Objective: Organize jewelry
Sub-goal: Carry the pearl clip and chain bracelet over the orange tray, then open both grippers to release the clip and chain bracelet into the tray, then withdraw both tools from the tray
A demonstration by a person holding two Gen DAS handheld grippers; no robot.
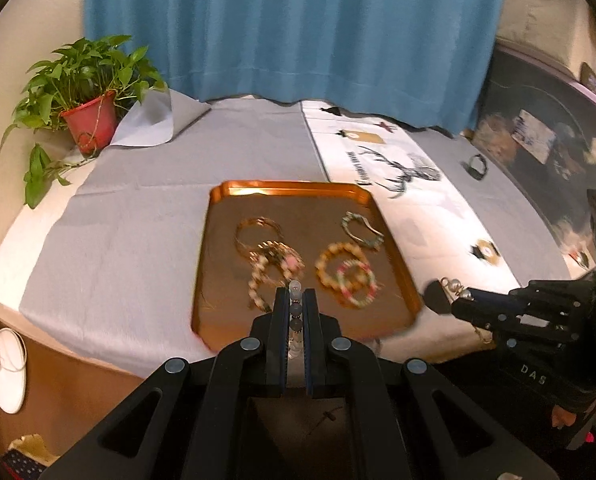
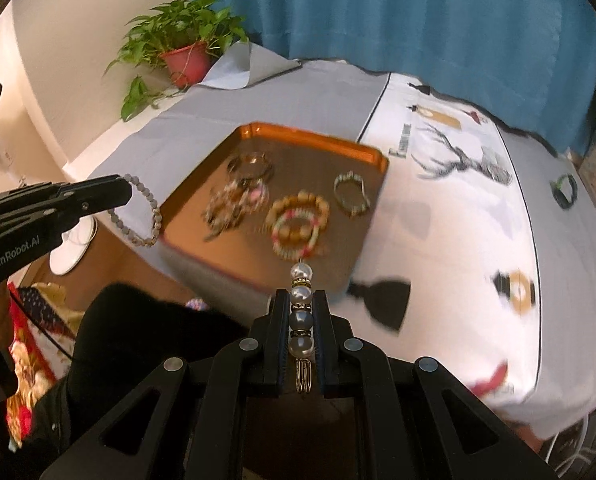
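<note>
An orange tray (image 1: 214,240) (image 2: 321,138) lies on the grey cloth and holds several bracelets, among them a wooden bead one (image 1: 339,258) (image 2: 298,202) and a green one (image 1: 361,230) (image 2: 351,194). My left gripper (image 1: 296,294) is shut on a grey bead bracelet (image 1: 296,310), held just before the tray's near edge; the bracelet hangs as a ring in the right wrist view (image 2: 146,212). My right gripper (image 2: 301,294) is shut on a pearl bracelet (image 2: 301,296), right of the tray's near right corner (image 1: 453,286). A dark bracelet (image 1: 475,166) (image 2: 563,190) lies alone at the far right.
A potted plant (image 1: 88,120) (image 2: 186,56) stands at the table's far left corner. A white runner with a deer print (image 1: 401,176) (image 2: 465,168) covers the right side. A blue curtain (image 1: 290,28) hangs behind. A white round lamp (image 1: 6,376) sits below left.
</note>
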